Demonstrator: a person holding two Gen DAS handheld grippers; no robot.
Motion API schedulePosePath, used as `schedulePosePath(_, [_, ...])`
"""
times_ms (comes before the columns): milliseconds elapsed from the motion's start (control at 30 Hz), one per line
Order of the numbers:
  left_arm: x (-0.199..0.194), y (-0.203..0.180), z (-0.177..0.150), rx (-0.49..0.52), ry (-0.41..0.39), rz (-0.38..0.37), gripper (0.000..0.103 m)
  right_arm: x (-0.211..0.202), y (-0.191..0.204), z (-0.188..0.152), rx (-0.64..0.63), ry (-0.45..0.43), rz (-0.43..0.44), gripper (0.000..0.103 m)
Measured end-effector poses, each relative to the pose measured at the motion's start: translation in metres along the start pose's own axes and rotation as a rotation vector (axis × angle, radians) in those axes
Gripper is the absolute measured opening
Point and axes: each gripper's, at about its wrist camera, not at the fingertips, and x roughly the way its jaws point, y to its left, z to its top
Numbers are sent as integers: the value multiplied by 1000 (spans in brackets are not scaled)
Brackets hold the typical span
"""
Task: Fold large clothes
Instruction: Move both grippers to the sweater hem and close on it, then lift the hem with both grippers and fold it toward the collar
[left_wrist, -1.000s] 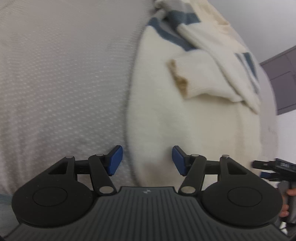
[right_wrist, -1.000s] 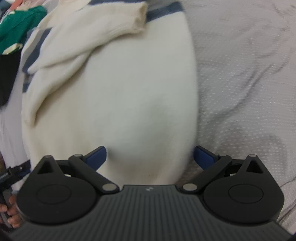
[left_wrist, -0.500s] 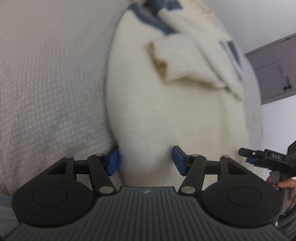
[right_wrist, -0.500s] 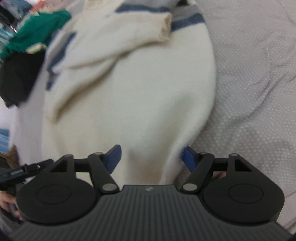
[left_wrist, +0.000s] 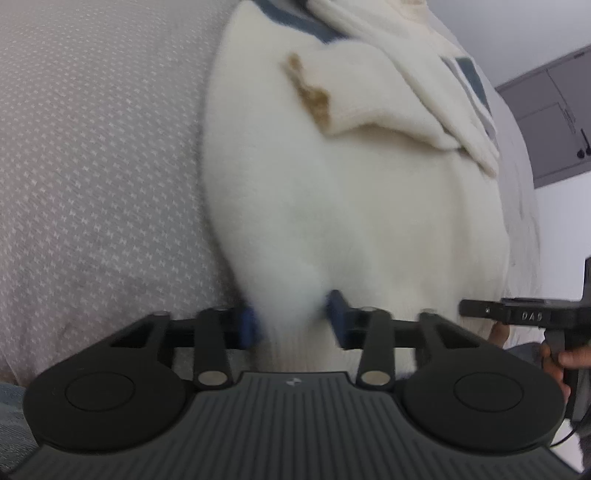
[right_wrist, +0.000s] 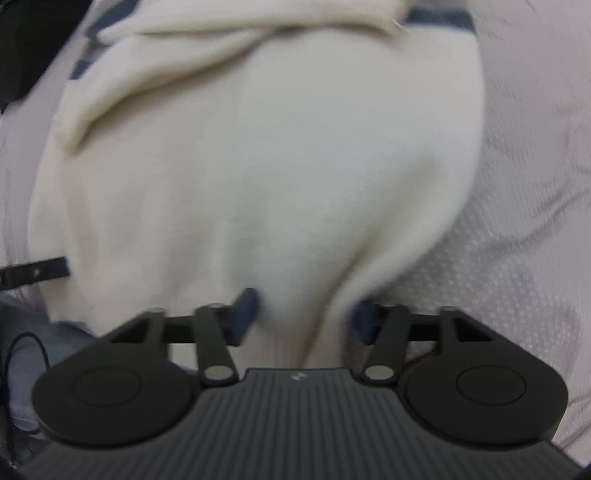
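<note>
Sweater (left_wrist: 354, 206), cream and fuzzy with navy stripes at its far end and a ribbed hem, lies on the dotted grey bedspread (left_wrist: 92, 166) ahead of both pairs of fingers. Left gripper (left_wrist: 293, 323) has just been closing, and its blue pads pinch a bunch of the hem's left corner. Right gripper (right_wrist: 306, 314) has just been closing too, its pads clamped on the bunched right corner, with blur softening the contact.
</note>
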Motion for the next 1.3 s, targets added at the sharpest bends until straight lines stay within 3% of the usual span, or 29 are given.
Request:
schedulePosePath(67, [-5, 3, 0, -1, -18, -18, 23, -7, -3, -6, 13, -41, 11, 33])
schedulePosePath(133, [-13, 9, -1, -16, -43, -42, 20, -17, -9, -11, 35, -97, 59, 28])
schedulePosePath(367, [-58, 41, -2, -200, -252, -289, 15, -77, -42, -42, 151, -401, 326, 24])
schedulePosePath(500, [-77, 43, -4, -249, -307, -351, 12, -101, -51, -49, 228, -499, 436, 21])
schedulePosePath(867, [-141, 34, -19, -250, -427, -408, 7, -141, -62, -67, 222, -655, 586, 12])
schedulePosePath(1000, [-165, 40, -30, -266, -475, -385, 7, -164, -65, -73, 192, -716, 631, 7])
schedulePosePath(1100, [-174, 46, -40, -284, -477, -404, 7, -172, -59, -75, 151, -686, 569, 7])
schedulePosePath(1300, [-172, 57, -47, -306, -449, -351, 7, -157, -56, -82, 169, -609, 583, 7])
